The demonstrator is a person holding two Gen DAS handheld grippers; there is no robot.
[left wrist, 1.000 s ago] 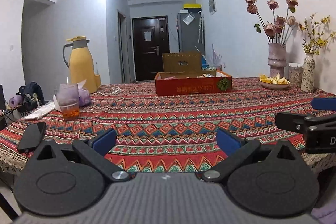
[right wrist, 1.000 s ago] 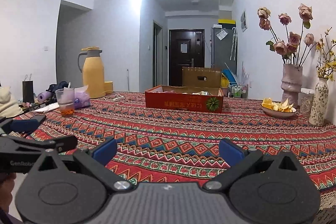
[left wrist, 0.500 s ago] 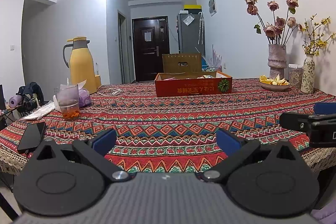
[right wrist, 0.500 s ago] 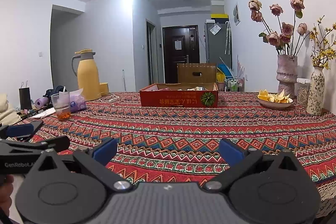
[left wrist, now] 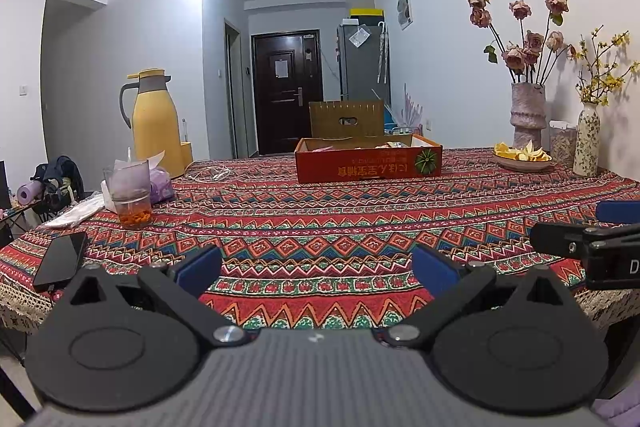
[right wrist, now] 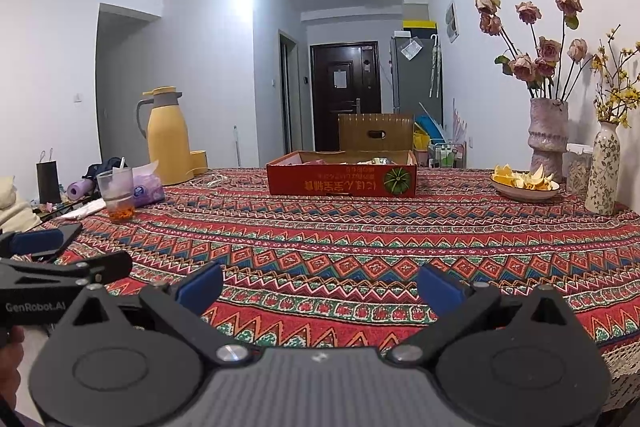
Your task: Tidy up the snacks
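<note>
Both grippers held level at the near edge of a table draped in a red patterned tablecloth (left wrist: 320,219). Left gripper (left wrist: 316,267) and right gripper (right wrist: 320,285): blue-padded fingers spread wide, nothing between them. The task object, a shallow red cardboard box (left wrist: 368,163) with packets inside (probably snacks; contents too small to identify), sits on the far middle of the table, well apart from both grippers. Left side: yellow thermos jug (left wrist: 154,119), glass cup (left wrist: 130,191), black phone (left wrist: 60,261). Right side: bowl of peel (right wrist: 524,185), two flower vases (right wrist: 548,135).
</note>
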